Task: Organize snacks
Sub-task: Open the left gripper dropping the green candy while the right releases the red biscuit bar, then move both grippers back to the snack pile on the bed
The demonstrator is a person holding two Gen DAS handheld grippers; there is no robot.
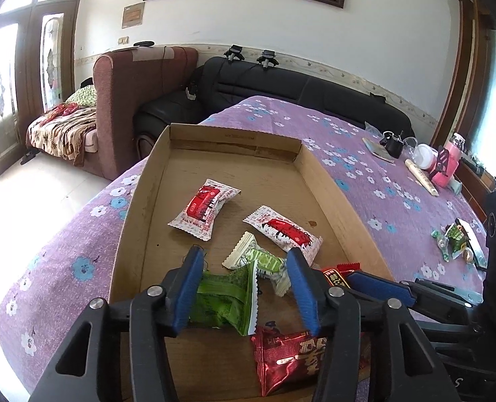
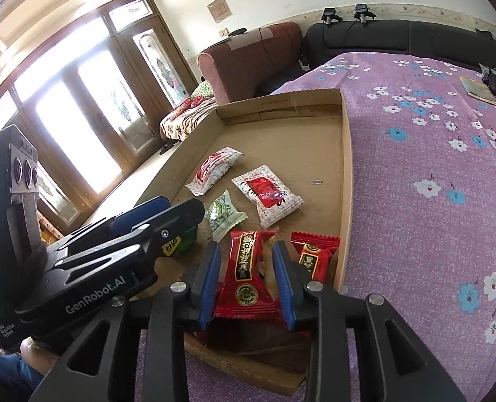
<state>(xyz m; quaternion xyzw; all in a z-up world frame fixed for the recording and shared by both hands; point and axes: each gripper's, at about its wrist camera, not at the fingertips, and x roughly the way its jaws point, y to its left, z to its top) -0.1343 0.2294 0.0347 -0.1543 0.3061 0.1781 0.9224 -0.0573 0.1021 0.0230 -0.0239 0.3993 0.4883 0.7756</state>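
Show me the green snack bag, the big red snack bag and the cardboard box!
green snack bag (image 1: pixel 226 303), left wrist view, middle of the crinkled wrapper.
big red snack bag (image 2: pixel 248 274), right wrist view, its printed front.
cardboard box (image 1: pixel 234 134), left wrist view, far wall.

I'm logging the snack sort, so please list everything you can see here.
cardboard tray: one, brown, on the cloth
red-and-white packets: two, middle of the tray
pale green packet: one, just nearer than those
green packet: one, between the left gripper fingers
red packets: at least two, tray's near end, one between the right gripper fingers
cloth: one, purple with flowers
sofa: one, black, behind
armchair: one, brown, beside the sofa
left gripper: black, blue pads, open
right gripper: same, open
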